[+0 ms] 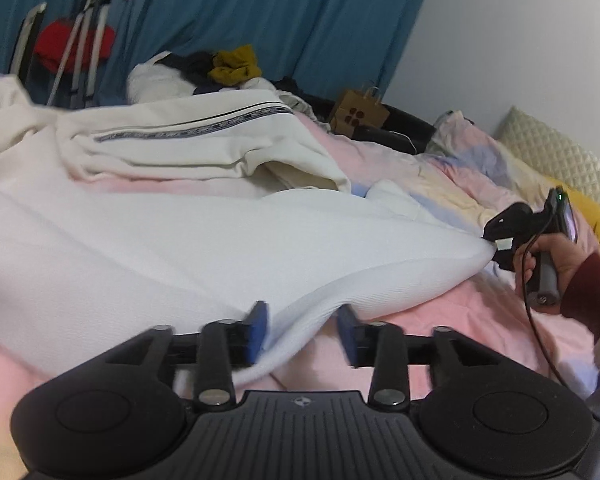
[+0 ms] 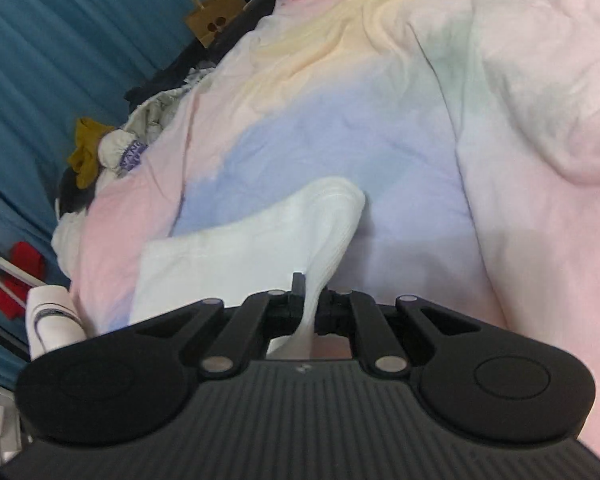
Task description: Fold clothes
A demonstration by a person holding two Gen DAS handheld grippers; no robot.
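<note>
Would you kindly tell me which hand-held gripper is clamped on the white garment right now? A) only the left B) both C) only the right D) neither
C: the right hand-held gripper pinches a fold of the white garment, while the left hand-held gripper stands open around its edge.

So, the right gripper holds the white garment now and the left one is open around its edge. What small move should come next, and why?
Probably close the left gripper on the hem. Its blue pads stand apart with the white garment edge running between them, not pinched, while the right gripper is already shut on the far corner. With both corners held, the cloth could be lifted off the pastel bedcover and folded.
</note>
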